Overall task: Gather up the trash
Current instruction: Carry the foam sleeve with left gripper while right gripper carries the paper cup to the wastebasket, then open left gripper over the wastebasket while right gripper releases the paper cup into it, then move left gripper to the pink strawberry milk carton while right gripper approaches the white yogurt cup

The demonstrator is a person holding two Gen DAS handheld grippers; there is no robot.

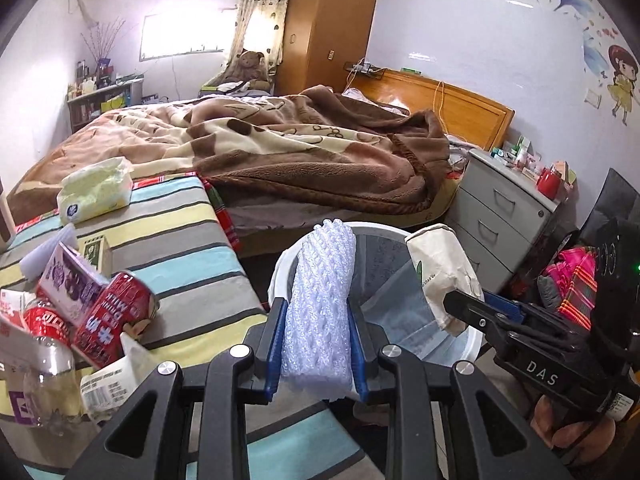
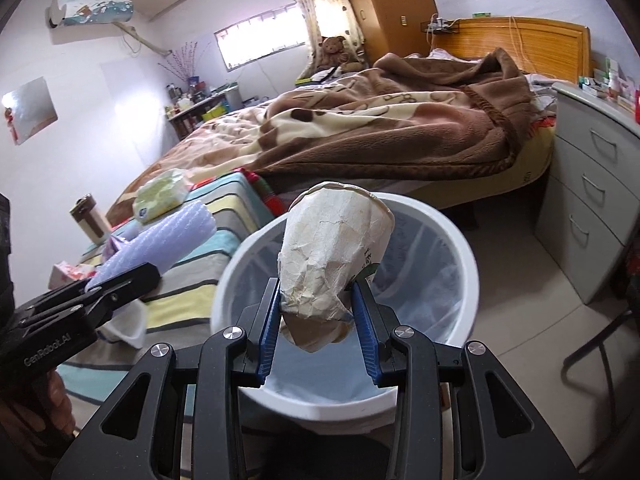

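My left gripper [image 1: 318, 320] is shut on a white foam net sleeve [image 1: 322, 300] and holds it over the near rim of a white trash bin [image 1: 280, 264] lined with a clear bag. My right gripper [image 2: 316, 300] is shut on a crumpled paper cup [image 2: 332, 248] and holds it above the bin [image 2: 448, 320]. The right gripper and cup also show in the left wrist view [image 1: 440, 272], and the left gripper with the foam sleeve shows in the right wrist view [image 2: 160, 240]. More trash lies on the striped table [image 1: 180, 232]: a red milk carton [image 1: 114, 316], a purple box [image 1: 70, 280], a clear bottle [image 1: 48, 368].
A tissue pack [image 1: 96, 190] lies at the table's far end. Behind stands a bed with a brown blanket [image 1: 300, 148]. A grey drawer cabinet [image 1: 504, 208] is to the right of the bin. A thermos [image 2: 90, 220] stands on the table's left.
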